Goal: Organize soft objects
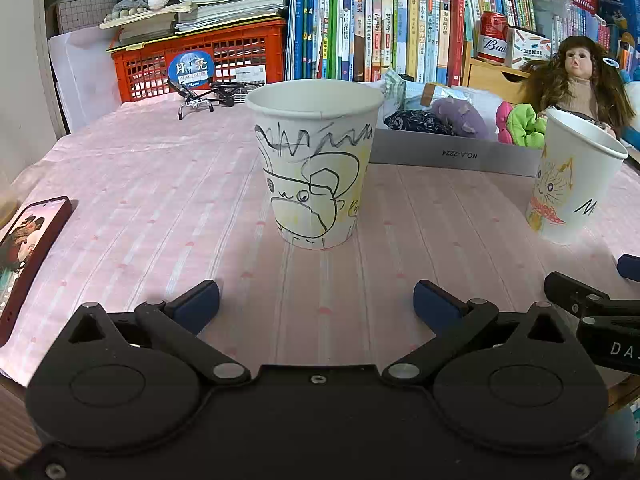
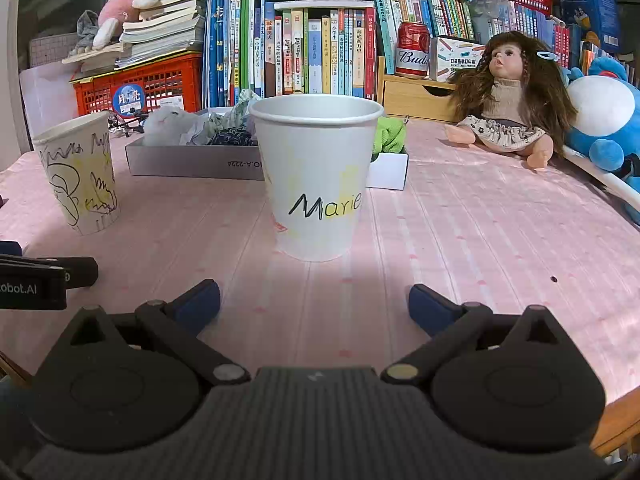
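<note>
The left hand-held gripper [image 1: 316,300] stands with fingers wide apart and nothing between them, low over the counter [image 1: 160,200], aimed squarely at the doodled cup [image 1: 316,164] at frame centre. The right hand-held gripper [image 2: 314,300] is likewise spread and empty, facing the Marie cup [image 2: 316,180] at the centre of its own view. Both cups stand upright, mouths up, apart from each other and each just ahead of a gripper; this pairing suggests each is set as a receptacle within easy reach of one hand. The soft things [image 1: 460,120] sit bunched in the grey box [image 1: 452,156], behind the cups in the upper middle of both frames: purple and dark patterned pieces, green and pink ones at its right end. They lie beyond the cups, well clear of either gripper's fingers. Whether anything lies inside the cups cannot be seen from this low angle. A doll [image 2: 508,96] sits at upper right, a phone [image 1: 28,248] at the left edge.
</note>
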